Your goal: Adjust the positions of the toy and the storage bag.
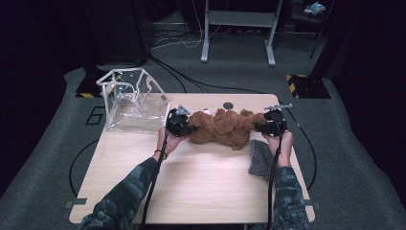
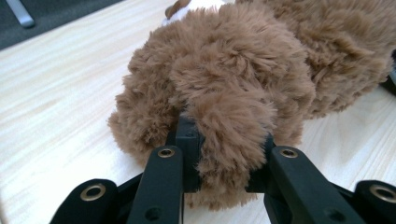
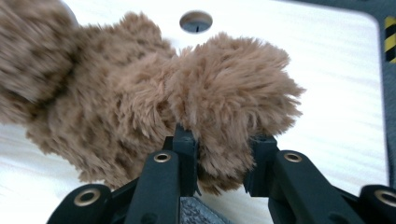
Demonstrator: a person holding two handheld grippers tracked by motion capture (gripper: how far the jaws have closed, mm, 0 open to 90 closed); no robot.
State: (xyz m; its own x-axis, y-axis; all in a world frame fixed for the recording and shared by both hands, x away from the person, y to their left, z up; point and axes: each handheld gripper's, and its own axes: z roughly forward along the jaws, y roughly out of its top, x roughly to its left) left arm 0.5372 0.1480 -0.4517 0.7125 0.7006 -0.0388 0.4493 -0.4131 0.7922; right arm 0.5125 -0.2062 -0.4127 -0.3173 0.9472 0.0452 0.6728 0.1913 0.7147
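Brown plush teddy bear [image 1: 222,127] lies stretched out on the bench [image 1: 191,177], directly between the two tongs. Left tongs [image 1: 181,123] are clamped on a furry limb at its near end; in the left gripper view the pads squeeze the fur [image 2: 229,140] tight, nearly closed. Right tongs [image 1: 271,124] pinch a limb at the other end the same way, fur [image 3: 224,140] bunched between the pads. Grabbing both ends looks like setup for a two-handed lift, since the toy is floppy and would sag from one grip.

Clear plastic zip bag [image 1: 134,100] stands open just beyond the left tongs, likely where the bear goes. Grey cloth [image 1: 261,158] lies flat just below the right tongs.

Light wood bench top, round cable hole [image 1: 228,106] behind the bear. Grey carpet [image 1: 359,158], cables and a metal stand [image 1: 239,28] beyond; room is dark.
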